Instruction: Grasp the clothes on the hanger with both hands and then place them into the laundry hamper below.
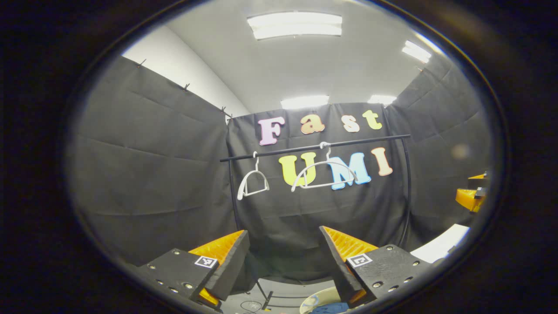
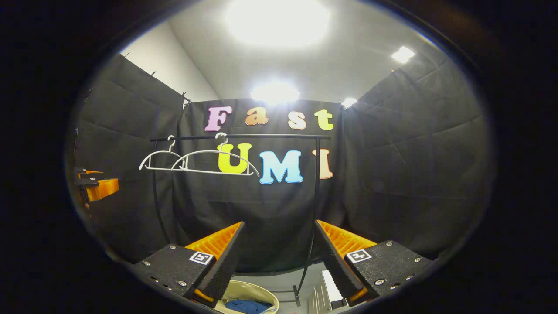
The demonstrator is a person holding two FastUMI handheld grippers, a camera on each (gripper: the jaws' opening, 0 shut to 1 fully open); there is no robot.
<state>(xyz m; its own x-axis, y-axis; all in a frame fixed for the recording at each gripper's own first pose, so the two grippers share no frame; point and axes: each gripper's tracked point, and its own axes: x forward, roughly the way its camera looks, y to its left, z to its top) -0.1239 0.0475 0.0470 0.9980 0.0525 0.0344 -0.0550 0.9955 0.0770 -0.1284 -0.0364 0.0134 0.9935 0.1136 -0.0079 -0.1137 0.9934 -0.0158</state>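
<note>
Clothes (image 2: 246, 305): a blue garment lies in the laundry hamper (image 2: 268, 296) on the floor, low and near, below the rail (image 2: 239, 137). Same blue cloth shows at the bottom edge of the left gripper view, inside the hamper rim.

Two white hangers (image 2: 213, 162) on the rail, both bare; nothing draped on either.

Left gripper (image 1: 283, 257): fingers spread wide, nothing between them. Right gripper (image 2: 279, 253): likewise released, gap clear. Both point at the far wall, raised above the hamper, well apart from the hangers.

Judgement: placement looks done, with no garment left on the rail to grasp. Step in hand is clearing away. To do it well: keep both grippers released, draw them back level and away from the rail so no finger catches a hanger hook, and avoid dipping toward the hamper rim and dragging the cloth back out.
</note>
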